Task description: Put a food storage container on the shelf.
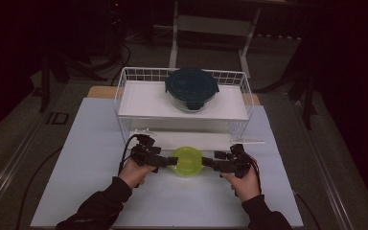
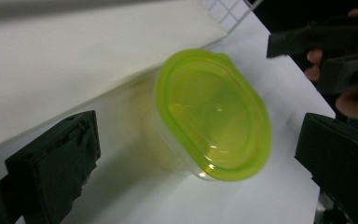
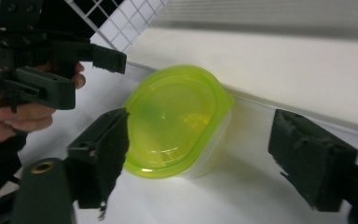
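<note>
Nearest: two dark sleeves come in from the bottom edge, each hand w/ a black two-jaw gripper. Left gripper [image 1: 168, 161] and right gripper [image 1: 207, 162] point inward at each other from either side of a small container [image 1: 188, 162]. Both sets of jaws stand wide apart, blocky matte-black pads, nothing clamped. In the left gripper view the container sits in the gap btwn the pads w/o touching either; in the right gripper view one pad is right by the lid rim, contact can't be told.

The container [image 2: 209, 116]: clear plastic tub, rounded, w/ a glossy translucent lime-green lid [image 3: 175, 119] that has a raised rim & a small tab. It sits on the white table sheet [image 1: 76, 172], just in front of the rack.

Behind: white wire rack [image 1: 124, 91], grid sides, flat white shelf board. On top, a round glass bowl [image 1: 191, 88] w/ a dark teal snap-lock lid. Beyond that, dim floor & a table frame.
</note>
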{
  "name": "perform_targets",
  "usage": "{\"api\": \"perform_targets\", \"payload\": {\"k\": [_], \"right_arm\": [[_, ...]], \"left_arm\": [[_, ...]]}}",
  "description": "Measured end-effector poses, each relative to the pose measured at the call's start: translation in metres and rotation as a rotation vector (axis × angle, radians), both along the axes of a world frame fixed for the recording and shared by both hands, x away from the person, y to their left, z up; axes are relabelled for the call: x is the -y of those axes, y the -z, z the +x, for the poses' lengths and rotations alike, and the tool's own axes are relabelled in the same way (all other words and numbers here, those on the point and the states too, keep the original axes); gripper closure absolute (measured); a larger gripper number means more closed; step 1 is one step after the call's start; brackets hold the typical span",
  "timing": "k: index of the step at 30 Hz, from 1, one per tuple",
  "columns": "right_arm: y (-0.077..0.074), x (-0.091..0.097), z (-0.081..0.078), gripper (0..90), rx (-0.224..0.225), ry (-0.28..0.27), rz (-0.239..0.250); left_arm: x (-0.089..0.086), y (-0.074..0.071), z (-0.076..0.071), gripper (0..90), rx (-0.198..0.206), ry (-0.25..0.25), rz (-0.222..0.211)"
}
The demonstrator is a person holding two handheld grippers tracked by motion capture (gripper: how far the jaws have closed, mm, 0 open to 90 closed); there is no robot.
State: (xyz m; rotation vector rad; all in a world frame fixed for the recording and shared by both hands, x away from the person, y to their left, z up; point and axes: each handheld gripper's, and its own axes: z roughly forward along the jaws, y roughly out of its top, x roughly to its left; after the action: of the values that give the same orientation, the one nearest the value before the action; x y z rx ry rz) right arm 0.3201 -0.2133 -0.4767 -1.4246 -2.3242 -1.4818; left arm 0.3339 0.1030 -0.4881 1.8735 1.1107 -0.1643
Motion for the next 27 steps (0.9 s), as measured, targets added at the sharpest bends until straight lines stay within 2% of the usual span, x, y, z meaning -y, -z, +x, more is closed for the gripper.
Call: {"api": "perform_targets", "payload": {"k": [1,4,6,7,10,12,13,14,18,21,22,27], "right_arm": [[0.005,-0.002,0.004,26.0,-0.043,0.012,0.004],[0.012,-0.005,0.009,32.8,-0.106,0.023,0.017],[0.012,-0.005,0.009,32.8,-0.106,0.023,0.017],[0.017,-0.007,0.015,39.8,-0.159,0.036,0.027],[0.023,-0.008,0.019,46.0,-0.214,0.036,0.038],[0.024,-0.009,0.019,46.0,-0.225,0.035,0.038],[0.028,-0.01,0.021,53.4,-0.247,0.032,0.047],[0.028,-0.01,0.021,53.4,-0.247,0.032,0.047],[0.03,-0.011,0.023,64.0,-0.272,0.033,0.053],[0.029,-0.01,0.023,71.9,-0.278,0.028,0.062],[0.029,-0.011,0.022,72.9,-0.283,0.022,0.065],[0.028,-0.011,0.02,75.2,-0.29,0.003,0.076]], "left_arm": [[0.0,0.001,0.002,4.3,-0.014,-0.012,-0.002],[0.001,0.005,0.006,12.0,-0.069,-0.032,-0.015],[0.001,0.006,0.007,14.6,-0.081,-0.044,-0.013],[0.001,0.01,0.01,20.2,-0.125,-0.068,-0.023],[0.002,0.011,0.01,30.7,-0.147,-0.074,-0.025],[0.002,0.011,0.01,34.3,-0.147,-0.074,-0.025],[0.003,0.012,0.011,42.6,-0.161,-0.073,-0.025],[0.003,0.012,0.011,43.6,-0.161,-0.073,-0.025],[0.005,0.015,0.011,57.5,-0.184,-0.048,-0.022],[0.007,0.015,0.009,67.2,-0.16,-0.014,-0.015],[0.008,0.014,0.008,67.7,-0.157,-0.014,-0.005],[0.006,0.013,0.008,70.0,-0.181,0.01,-0.009]]}}
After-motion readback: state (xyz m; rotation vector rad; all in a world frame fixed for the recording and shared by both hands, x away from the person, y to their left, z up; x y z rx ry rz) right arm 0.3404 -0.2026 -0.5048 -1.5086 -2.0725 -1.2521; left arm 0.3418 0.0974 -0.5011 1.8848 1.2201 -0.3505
